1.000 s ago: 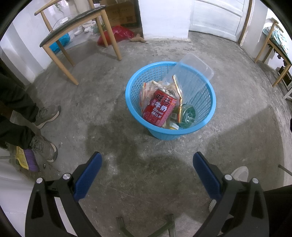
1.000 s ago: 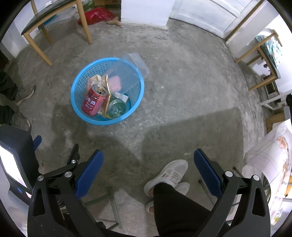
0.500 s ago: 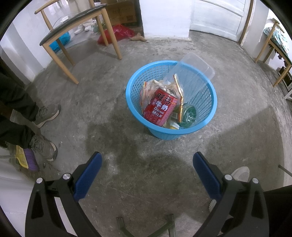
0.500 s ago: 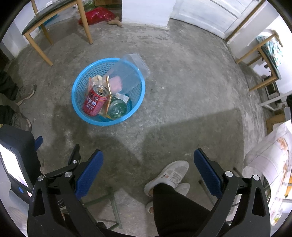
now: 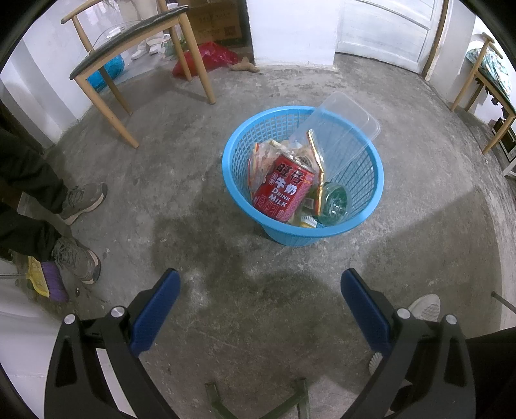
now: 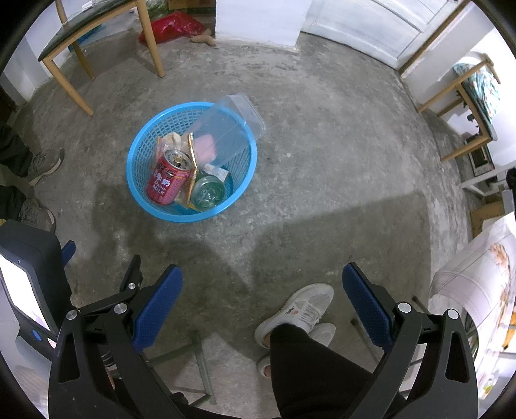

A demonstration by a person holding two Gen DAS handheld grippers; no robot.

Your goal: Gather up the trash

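Note:
A blue plastic basket (image 5: 237, 154) (image 6: 138, 174) stands on the concrete floor. Inside it lie a red milk can (image 5: 283, 190) (image 6: 167, 180), a clear plastic box (image 5: 345, 129) (image 6: 229, 129) that leans over the rim, snack wrappers (image 5: 316, 158) and a green glass bottle (image 5: 333, 203) (image 6: 208, 193). My left gripper (image 5: 259, 290) hangs open above the bare floor in front of the basket, holding nothing. Further back and higher, my right gripper (image 6: 261, 283) is open too, also holding nothing.
A wooden chair (image 5: 129, 35) (image 6: 93, 22) stands at the back left, with a red bag (image 5: 209, 58) behind it. A seated person's grey shoes (image 5: 79, 199) are at the left. White shoes (image 6: 300, 309) are under my right gripper. More wooden furniture (image 5: 483, 80) lines the right wall.
Almost nothing has changed: both views have drifted slightly and the basket sits a touch lower in the right wrist view. Both grippers have stayed open.

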